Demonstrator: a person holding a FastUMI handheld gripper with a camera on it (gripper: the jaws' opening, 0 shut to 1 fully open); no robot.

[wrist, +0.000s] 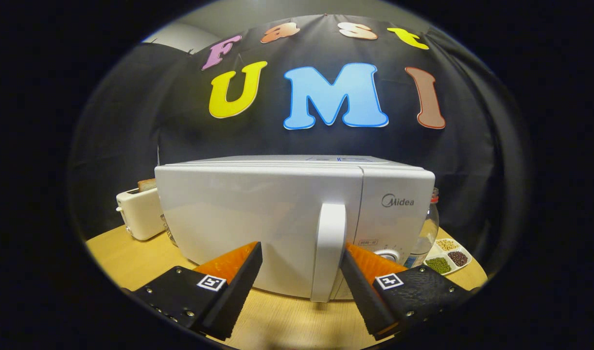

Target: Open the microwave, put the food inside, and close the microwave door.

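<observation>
While my tongs (301, 253) sit spread wide in front of the microwave (287, 218), its white door handle (329, 250) stands upright between the two fingers, much nearer the right finger (370, 282), which looks to be touching or almost touching the handle's edge, though I cannot tell which. My left finger (234, 282) is well apart from the handle, with bare door panel between them. Nothing is pinched. The microwave door is closed, flush with the control panel on its right side, and the oven stands on the wooden table (127, 257). Left of the microwave and a little behind it sits a white toaster (139, 214) with a slice of bread poking out. On the other side I see a clear bottle (426, 233) just beside the microwave, and near it a white divided dish (447, 256) holding small heaps of beans or grains.
</observation>
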